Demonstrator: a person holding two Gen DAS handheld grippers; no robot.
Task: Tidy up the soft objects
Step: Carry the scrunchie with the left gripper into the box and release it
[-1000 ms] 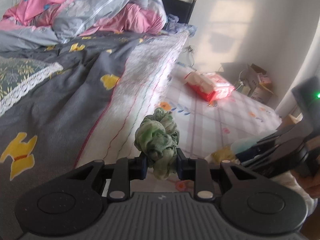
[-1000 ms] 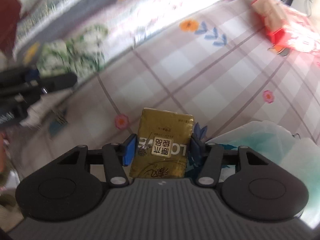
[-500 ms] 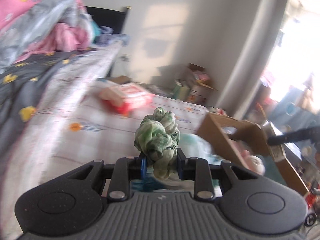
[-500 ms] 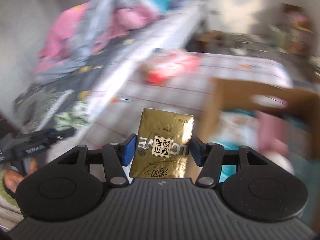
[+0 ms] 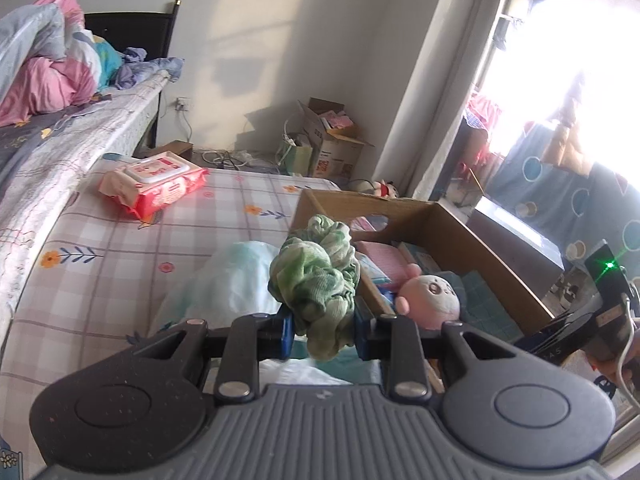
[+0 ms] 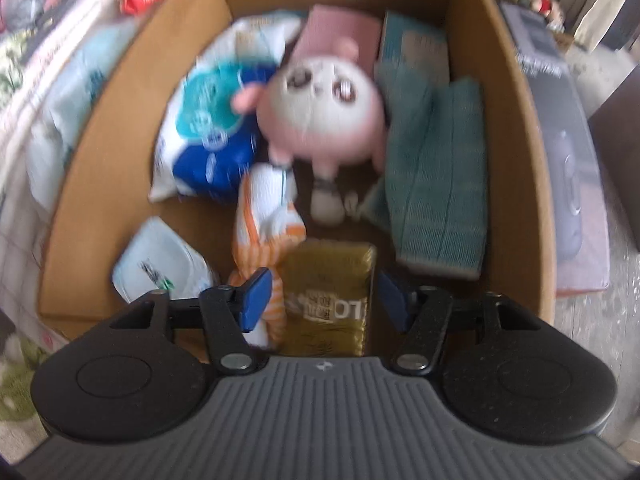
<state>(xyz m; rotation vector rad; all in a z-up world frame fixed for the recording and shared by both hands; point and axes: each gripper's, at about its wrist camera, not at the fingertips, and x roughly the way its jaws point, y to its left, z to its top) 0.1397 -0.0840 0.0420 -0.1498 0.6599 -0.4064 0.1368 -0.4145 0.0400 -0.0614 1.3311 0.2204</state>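
My left gripper point(image 5: 324, 328) is shut on a crumpled green cloth point(image 5: 316, 280), held above the bed beside a cardboard box point(image 5: 472, 240). My right gripper point(image 6: 324, 300) points down into that box point(image 6: 532, 160). Its jaws are opening, and a gold packet point(image 6: 328, 296) stands between them with a gap at each pad. In the box lie a pink plush toy point(image 6: 320, 112), a teal towel point(image 6: 436, 176), a blue and white pack point(image 6: 208, 136), an orange-striped cloth point(image 6: 260, 232) and a white pack point(image 6: 160, 260). The plush toy point(image 5: 430, 296) also shows in the left wrist view.
A red pack of wipes point(image 5: 156, 184) lies on the checked sheet, and a pale plastic bag point(image 5: 232, 276) lies left of the box. Piled bedding point(image 5: 44, 72) is at the far left. Cartons point(image 5: 328, 140) stand by the wall. A grey case point(image 6: 560, 120) sits right of the box.
Both grippers swung from the bed over to the cardboard box. The right one tipped down into it and its jaws parted from the gold packet. The left still holds the green cloth.
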